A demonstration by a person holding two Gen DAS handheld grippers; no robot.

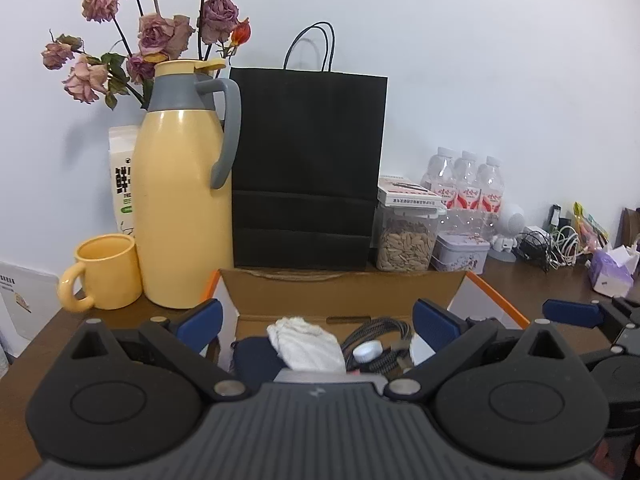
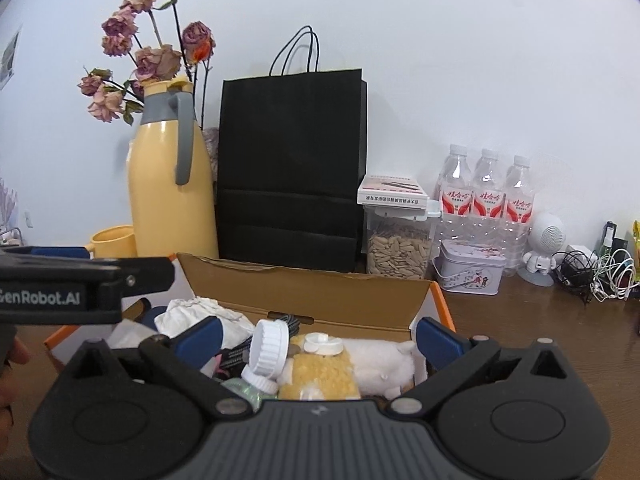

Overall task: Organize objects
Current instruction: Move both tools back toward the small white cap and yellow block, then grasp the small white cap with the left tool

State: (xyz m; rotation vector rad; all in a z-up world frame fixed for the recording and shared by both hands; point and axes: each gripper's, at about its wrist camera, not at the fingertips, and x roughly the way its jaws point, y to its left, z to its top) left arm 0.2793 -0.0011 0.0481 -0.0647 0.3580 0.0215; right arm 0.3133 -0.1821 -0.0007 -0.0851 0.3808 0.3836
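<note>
Left gripper (image 1: 316, 320): jaws spread wide, blue pads well apart, nothing between them. It hangs over the near side of the cardboard box (image 1: 344, 290). Right gripper (image 2: 318, 338): same, jaws wide, gripping nothing, over the box's right half.

Box: brown corrugated card, orange trim on the outer edges, back flap standing up. It sits on a dark wooden table (image 2: 520, 320), near the front edge, just in front of the things along the wall.

Inside, left view: crumpled white cloth (image 1: 306, 344), dark blue fabric (image 1: 256, 356) beside it, a braided dark strap (image 1: 380, 330), a small white ribbed cap (image 1: 368, 351).

Inside, right view: clear bottle with a flipped-open white ribbed lid (image 2: 269, 346), fuzzy yellow plush (image 2: 316, 376), fluffy white plush (image 2: 380, 362) touching it at the box's right end.

Behind the box, along the table's back edge: matte black paper bag (image 1: 308, 168) with cord handles, upright; glossy yellow jug (image 1: 184, 208) with grey handle to its left; yellow mug (image 1: 106, 270) at the left corner; dried pink roses (image 1: 156, 36) above.

Right of the bag: clear jar of seeds (image 2: 398, 252), small printed tin (image 2: 470, 276), three water bottles (image 2: 486, 196), tangled cables (image 2: 600, 276).
</note>
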